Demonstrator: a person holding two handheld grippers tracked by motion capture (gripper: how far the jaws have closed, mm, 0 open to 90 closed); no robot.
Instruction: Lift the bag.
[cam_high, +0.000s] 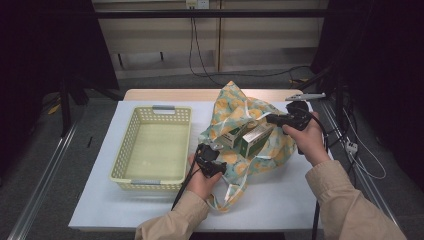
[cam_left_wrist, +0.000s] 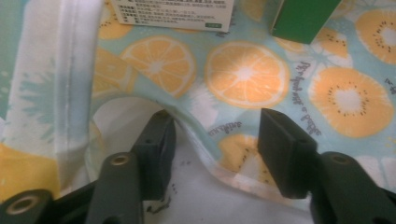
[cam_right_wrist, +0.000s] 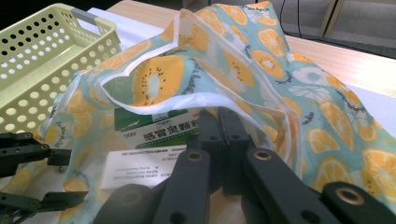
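1. The left tool (cam_high: 206, 155), held in the person's left hand (cam_high: 202, 181), has its jaws apart, straddling the near hem of a fruit-print cloth bag (cam_high: 245, 112).
2. The right tool (cam_high: 272, 119), in the right hand (cam_high: 306, 136), has its jaws pressed together at the bag's right side; whether cloth is pinched between them cannot be told.
3. Two green-and-white boxes (cam_high: 247, 136) lie in the bag's open mouth.
4. An empty yellow basket (cam_high: 131, 145) sits left of the bag on the white desk (cam_high: 280, 200).
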